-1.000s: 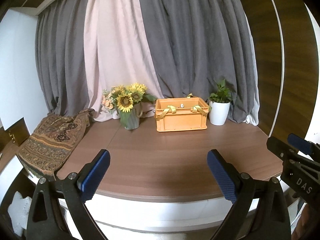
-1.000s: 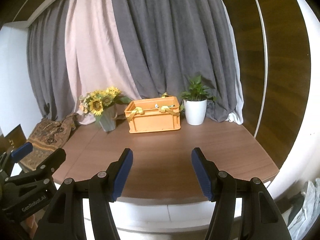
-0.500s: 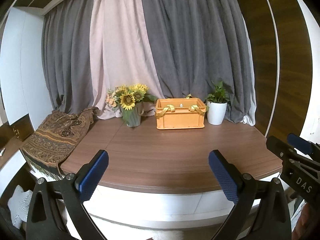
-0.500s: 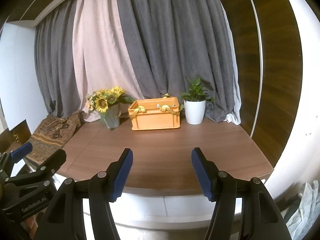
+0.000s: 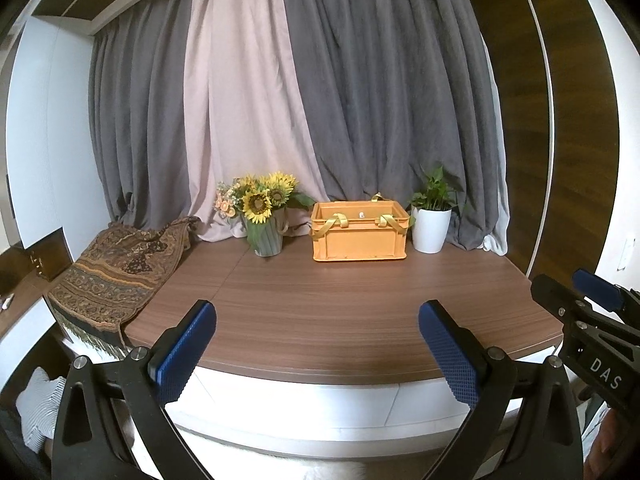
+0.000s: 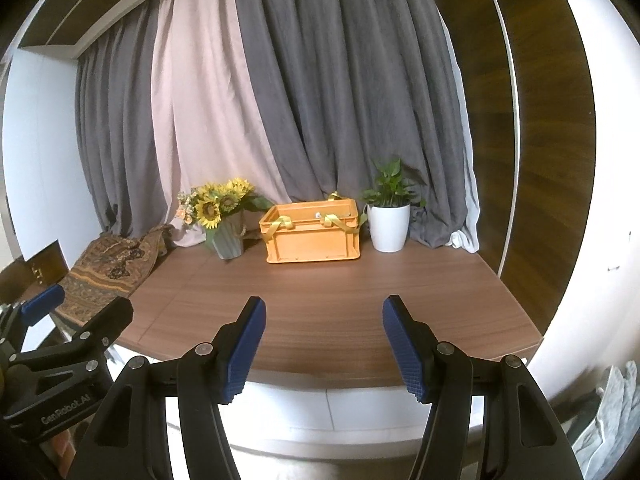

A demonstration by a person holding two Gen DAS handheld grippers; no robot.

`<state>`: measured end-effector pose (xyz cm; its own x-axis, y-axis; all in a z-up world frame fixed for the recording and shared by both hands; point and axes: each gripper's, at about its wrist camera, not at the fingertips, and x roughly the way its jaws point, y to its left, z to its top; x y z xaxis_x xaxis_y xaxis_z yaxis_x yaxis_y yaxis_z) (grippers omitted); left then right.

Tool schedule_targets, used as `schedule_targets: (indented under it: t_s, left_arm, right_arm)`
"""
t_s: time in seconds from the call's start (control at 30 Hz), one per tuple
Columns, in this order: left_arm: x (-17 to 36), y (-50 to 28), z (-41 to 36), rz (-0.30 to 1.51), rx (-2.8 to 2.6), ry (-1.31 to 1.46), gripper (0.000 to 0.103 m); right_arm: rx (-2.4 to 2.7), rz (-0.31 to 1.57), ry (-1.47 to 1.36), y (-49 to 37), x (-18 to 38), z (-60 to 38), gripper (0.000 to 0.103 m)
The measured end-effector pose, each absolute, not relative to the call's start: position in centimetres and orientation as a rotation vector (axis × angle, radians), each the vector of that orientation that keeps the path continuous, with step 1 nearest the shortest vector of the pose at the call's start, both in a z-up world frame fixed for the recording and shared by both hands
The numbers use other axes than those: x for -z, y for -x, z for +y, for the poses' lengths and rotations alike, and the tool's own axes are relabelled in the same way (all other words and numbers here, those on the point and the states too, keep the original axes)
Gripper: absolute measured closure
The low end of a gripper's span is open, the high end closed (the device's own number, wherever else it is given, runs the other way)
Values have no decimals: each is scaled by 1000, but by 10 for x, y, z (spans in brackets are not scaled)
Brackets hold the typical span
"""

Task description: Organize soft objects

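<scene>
At back of table (image 5: pixel 320 320): orange crate (image 5: pixel 360 234) between sunflower vase (image 5: pixel 267 232) and potted plant (image 5: pixel 432 220); yellow straps (image 5: pixel 338 222) hang over rim, contents hidden. Patterned cloth (image 5: pixel 116 272) draped over table's left edge. You pull both cams back and up vs 1 s ago; table looks farther. L gripper (image 5: pixel 318 344) and R gripper (image 6: pixel 324 344) both apart, empty. Fits start or finish: can't tell.

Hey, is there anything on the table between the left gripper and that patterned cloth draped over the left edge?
Nothing visible. The left gripper is open and empty at the table's near edge, and only bare wooden table lies between it and the patterned cloth. The sunflower vase and orange crate stand at the back, off that path.
</scene>
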<state>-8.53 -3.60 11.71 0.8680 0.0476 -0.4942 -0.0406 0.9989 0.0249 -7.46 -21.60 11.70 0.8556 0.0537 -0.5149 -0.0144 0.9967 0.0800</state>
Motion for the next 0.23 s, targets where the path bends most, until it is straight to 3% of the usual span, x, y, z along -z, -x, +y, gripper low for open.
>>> schedule_targets:
  t_s: [0.23]
  left_arm:
    - [-118, 84, -37, 530, -42, -14, 0]
  right_arm:
    - [-38, 548, -74, 78, -119, -218, 41]
